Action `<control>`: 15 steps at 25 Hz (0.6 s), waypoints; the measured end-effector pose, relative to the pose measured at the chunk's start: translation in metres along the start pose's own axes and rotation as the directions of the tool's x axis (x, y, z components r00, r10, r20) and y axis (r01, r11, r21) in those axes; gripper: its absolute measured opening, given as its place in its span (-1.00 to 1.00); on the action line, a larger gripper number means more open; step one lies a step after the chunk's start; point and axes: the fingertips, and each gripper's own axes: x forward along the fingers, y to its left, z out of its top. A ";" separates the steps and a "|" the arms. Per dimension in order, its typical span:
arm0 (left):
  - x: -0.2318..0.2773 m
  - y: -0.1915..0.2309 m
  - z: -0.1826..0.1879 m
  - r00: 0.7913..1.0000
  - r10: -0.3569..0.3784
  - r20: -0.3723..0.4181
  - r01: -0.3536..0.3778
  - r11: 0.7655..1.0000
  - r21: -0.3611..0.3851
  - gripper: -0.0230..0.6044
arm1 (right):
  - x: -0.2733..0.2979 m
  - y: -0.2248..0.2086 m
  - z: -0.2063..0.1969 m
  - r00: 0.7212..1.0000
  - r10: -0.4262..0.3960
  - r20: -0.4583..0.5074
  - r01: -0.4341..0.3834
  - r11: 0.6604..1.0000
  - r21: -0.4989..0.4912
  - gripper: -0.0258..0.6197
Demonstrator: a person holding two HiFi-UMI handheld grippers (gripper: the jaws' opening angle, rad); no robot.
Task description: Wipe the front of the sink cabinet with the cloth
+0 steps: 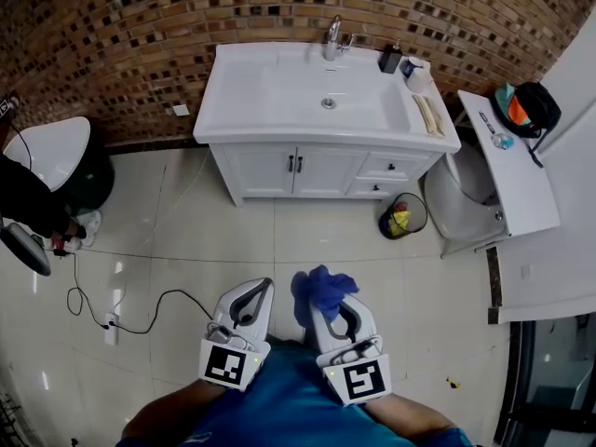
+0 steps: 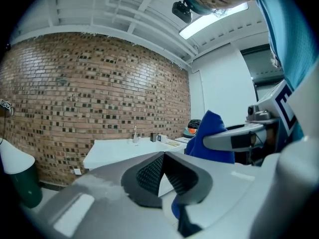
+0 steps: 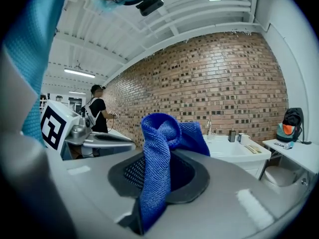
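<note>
Clamps cloth (image 3: 162, 133) in right gripper (image 3: 157, 176), blue fabric bunched up past the jaws. Holds left gripper (image 2: 162, 166) just beside it, jaws together on nothing. Hovers both over floor (image 1: 279, 240), well apart from cabinet (image 1: 298, 170) front, doors closed under sink (image 1: 279, 91).

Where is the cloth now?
Head view, low centre: the blue cloth is clamped in the right gripper, beside the left gripper, away from the sink cabinet.
</note>
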 end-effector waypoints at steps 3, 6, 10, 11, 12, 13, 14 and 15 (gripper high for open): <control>0.002 -0.001 -0.002 1.000 0.000 -0.008 0.000 1.000 -0.001 -0.92 | -0.002 -0.003 -0.004 1.000 0.002 -0.027 -0.002 1.000 -0.007 -0.69; 0.009 -0.004 0.002 1.000 -0.001 -0.006 0.001 1.000 -0.003 -0.92 | -0.001 -0.010 -0.003 0.999 0.002 -0.037 -0.002 1.000 -0.013 -0.69; 0.014 -0.004 0.007 1.000 -0.012 -0.007 0.013 0.999 0.036 -0.92 | 0.000 -0.016 0.001 0.999 -0.016 -0.029 0.016 1.000 0.012 -0.69; 0.013 -0.004 0.007 1.000 -0.012 -0.007 0.013 0.999 0.040 -0.92 | 0.000 -0.016 0.000 0.999 -0.016 -0.031 0.017 1.000 0.013 -0.69; 0.012 -0.003 0.006 1.000 -0.010 -0.008 0.011 0.999 0.037 -0.92 | 0.000 -0.014 -0.001 0.999 -0.015 -0.033 0.016 1.000 0.013 -0.69; 0.010 -0.002 0.004 1.000 -0.007 -0.008 0.007 1.000 0.026 -0.92 | 0.000 -0.013 -0.003 0.999 -0.013 -0.036 0.014 1.000 0.012 -0.69; 0.009 -0.001 0.002 1.000 -0.004 -0.010 0.004 1.000 0.015 -0.92 | 0.000 -0.012 -0.004 0.999 -0.011 -0.039 0.012 1.000 0.011 -0.69; 0.007 0.000 0.000 1.000 0.000 -0.011 0.000 1.000 0.005 -0.92 | 0.000 -0.010 -0.006 0.999 -0.009 -0.042 0.009 1.000 0.009 -0.69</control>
